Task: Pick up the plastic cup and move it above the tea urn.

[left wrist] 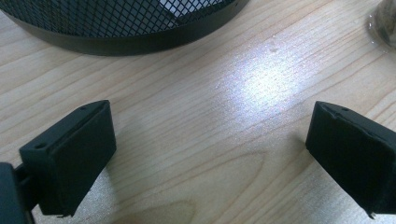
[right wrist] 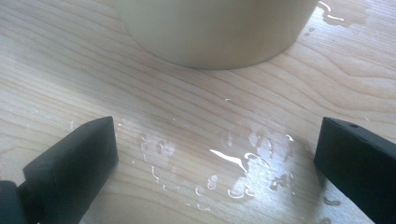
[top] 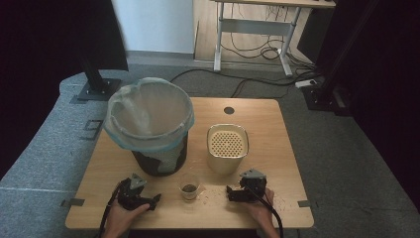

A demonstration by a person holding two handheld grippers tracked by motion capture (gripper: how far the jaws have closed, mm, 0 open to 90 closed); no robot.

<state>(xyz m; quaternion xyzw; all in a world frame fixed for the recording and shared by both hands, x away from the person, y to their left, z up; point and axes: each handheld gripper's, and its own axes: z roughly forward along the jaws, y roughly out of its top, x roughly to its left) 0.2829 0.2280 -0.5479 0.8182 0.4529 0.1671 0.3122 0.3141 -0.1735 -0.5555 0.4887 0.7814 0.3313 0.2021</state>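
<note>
both claws parked wide, glass cup waiting between them

wood-grain table (top: 257,119) carries the whole setup, with grey carpet and cable clutter behind it. you have the left gripper (top: 154,201) resting near the front edge on the left, its jaws spread apart with bare wood between them, just near of the black mesh bin (top: 159,161) with its plastic liner (top: 148,116). the right gripper (top: 229,193) sits on the right, jaws likewise wide and gripping nothing, pointing at the base of the cream container (right wrist: 215,32) with the perforated top. spilled droplets (right wrist: 233,163) glisten on the wood under those jaws.

between your two hands stands the small glass cup (top: 188,187), upright, with dark residue in its bottom. it looks set midway so either claw can reach it, and the bin and strainer-topped container stand just behind, likely as the places to empty it. nothing touches the cup yet.
</note>
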